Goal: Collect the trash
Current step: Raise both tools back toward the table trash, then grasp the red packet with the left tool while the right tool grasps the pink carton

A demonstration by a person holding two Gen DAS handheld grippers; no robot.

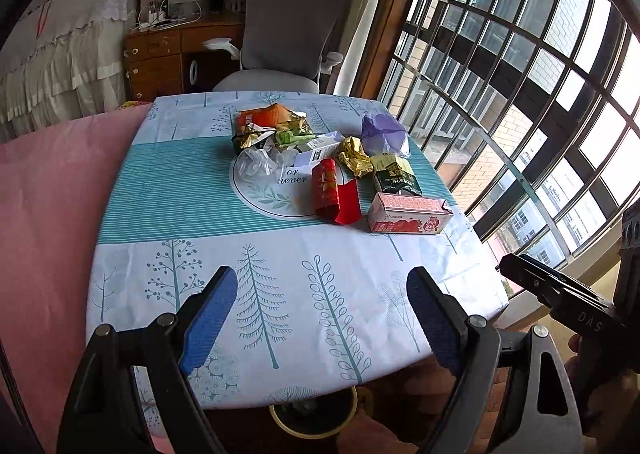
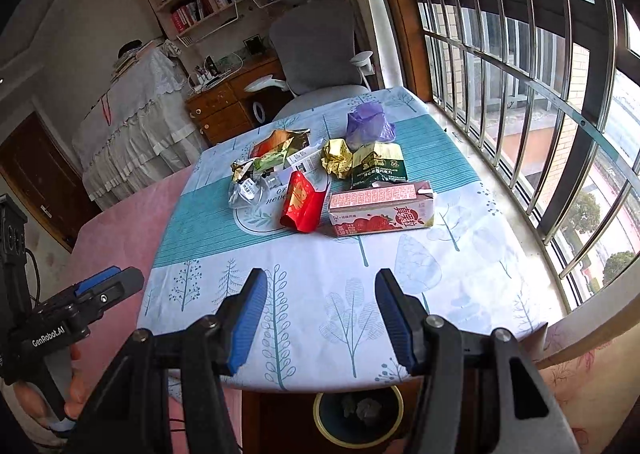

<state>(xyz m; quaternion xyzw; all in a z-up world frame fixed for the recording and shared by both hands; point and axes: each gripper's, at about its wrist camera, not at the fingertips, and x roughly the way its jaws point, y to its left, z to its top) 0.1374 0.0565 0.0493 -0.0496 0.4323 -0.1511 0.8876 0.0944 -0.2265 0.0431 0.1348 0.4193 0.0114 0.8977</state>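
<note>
Both hand-held grippers, left & right, spread wide, empty, at desk near edge. Trash pile incl. pink rectangular milk carton mid-desk; round yellow-rimmed bin below near edge, prob for easy drops.

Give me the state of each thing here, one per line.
left gripper: open, empty
right gripper: open, empty
milk carton: lying on its side, top torn open
red packet: lying flat, mouth open
gold wrapper: crumpled
purple bag: bunched up
trash bin: open, scraps inside
</note>
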